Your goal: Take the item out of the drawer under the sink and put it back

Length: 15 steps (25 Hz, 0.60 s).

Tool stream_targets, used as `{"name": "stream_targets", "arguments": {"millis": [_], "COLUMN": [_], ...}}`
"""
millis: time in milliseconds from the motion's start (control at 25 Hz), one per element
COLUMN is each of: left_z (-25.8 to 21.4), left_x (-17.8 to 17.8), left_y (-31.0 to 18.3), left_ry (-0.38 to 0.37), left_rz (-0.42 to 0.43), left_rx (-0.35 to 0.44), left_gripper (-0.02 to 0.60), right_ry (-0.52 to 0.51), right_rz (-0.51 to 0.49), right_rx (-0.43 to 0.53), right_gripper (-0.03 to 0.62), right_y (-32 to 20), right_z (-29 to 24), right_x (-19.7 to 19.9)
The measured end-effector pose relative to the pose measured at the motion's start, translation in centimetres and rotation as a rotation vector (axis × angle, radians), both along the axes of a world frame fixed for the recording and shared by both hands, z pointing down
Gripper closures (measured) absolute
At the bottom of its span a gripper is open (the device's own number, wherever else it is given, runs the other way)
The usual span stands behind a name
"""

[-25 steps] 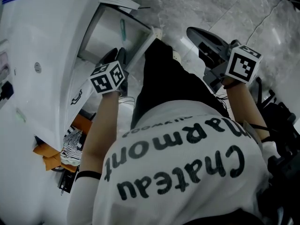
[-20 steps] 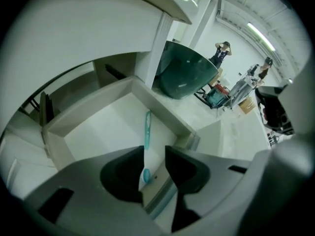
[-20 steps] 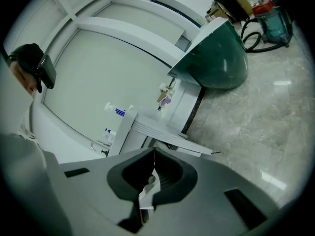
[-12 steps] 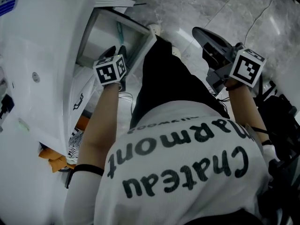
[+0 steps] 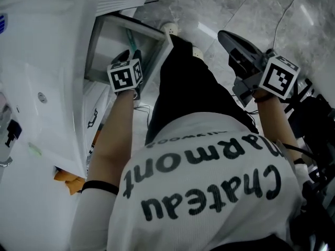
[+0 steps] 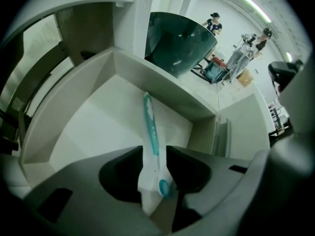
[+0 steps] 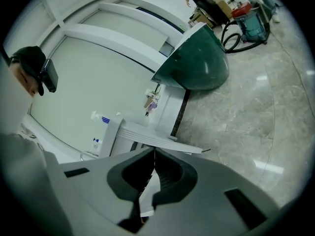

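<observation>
Teal-and-white toothbrush (image 6: 150, 127) sits loose between the left gripper's (image 6: 155, 152) jaws, just opening apart over the drawer (image 6: 88, 127).

We find the toothbrush (image 6: 150, 127) lying in the drawer (image 6: 93, 127), which juts out beneath the sink (image 5: 52, 51); the floor (image 5: 220, 9) lies to the drawer's right.

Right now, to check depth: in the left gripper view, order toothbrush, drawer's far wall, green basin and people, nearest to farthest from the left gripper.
1. toothbrush: between the left gripper's tongs, which have just been opening.
2. drawer's far wall: just beyond its tip, centre.
3. green basin: behind that wall, upper centre.
4. people: far background, upper right.
</observation>
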<state>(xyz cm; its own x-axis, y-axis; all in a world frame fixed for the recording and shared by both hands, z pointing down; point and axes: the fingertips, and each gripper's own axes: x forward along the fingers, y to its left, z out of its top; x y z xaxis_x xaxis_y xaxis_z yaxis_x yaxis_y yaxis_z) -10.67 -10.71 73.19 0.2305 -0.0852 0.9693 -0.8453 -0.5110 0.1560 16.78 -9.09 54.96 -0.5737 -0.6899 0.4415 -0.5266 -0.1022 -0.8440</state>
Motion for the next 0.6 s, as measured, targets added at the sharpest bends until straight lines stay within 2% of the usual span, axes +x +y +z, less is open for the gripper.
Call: {"name": "stream_targets", "arguments": {"millis": [200, 280, 440, 600], "left_z": [0.63, 0.66, 0.89, 0.91], "left_x": [0.38, 0.27, 0.09, 0.41], "left_y": [-0.43, -0.48, -0.30, -0.40], "left_ry": [-0.010, -0.014, -0.063, -0.107], "left_rz": [-0.020, -0.003, 0.077, 0.055], "left_rx": [-0.025, -0.019, -0.007, 0.000], "left_gripper": [0.454, 0.455, 0.456, 0.465], "right_ry": [0.007, 0.002, -0.007, -0.011], "right_rz": [0.038, 0.041, 0.045, 0.034], "right_rx": [-0.019, -0.018, -0.023, -0.029], "right_gripper": [0.582, 0.582, 0.582, 0.582], "right_y": [0.45, 0.26, -0.22, -0.44], "right_z": [0.24, 0.32, 0.58, 0.67], "right_x": [0.89, 0.83, 0.50, 0.24]}}
